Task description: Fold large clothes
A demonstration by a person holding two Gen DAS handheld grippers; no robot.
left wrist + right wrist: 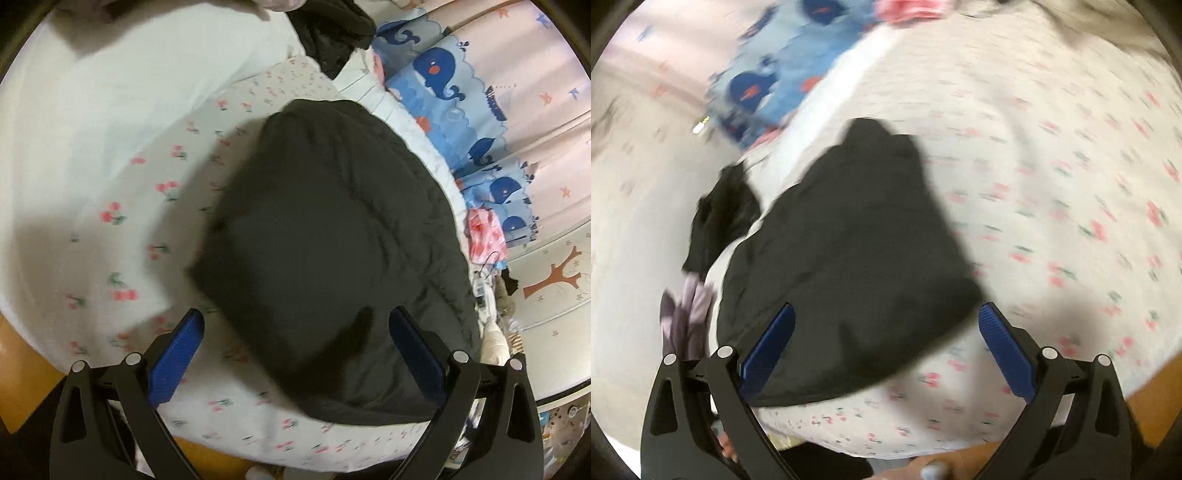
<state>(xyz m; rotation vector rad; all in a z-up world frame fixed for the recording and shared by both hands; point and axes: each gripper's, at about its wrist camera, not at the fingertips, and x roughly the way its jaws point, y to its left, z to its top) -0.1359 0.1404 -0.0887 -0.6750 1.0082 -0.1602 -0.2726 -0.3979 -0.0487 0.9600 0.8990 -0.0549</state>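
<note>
1. Garment first: a dark charcoal quilted garment (332, 236) lies folded into a compact bundle on a white bedsheet printed with small pink cherries (122, 221), near the bed's front edge.
2. The left gripper (295, 332) hovers above the near end of that bundle, its blue-padded fingers (177, 358) spread wide with nothing between them.
3. The right gripper (886, 332) is likewise wide apart and holds nothing; its left pad overlaps the garment (842, 258) in view, but whether it touches the cloth I cannot tell.
4. The right wrist view is motion-blurred.
5. A second crumpled black piece of clothing (332, 33) sits at the far side of the bed in the left wrist view.
6. A blue cloth with navy whale figures (443, 74) lies along the bed's right edge, with a pink patterned item (484, 236) beside it.
7. An orange-brown wooden surface (22, 354) shows below the sheet's edge.
</note>
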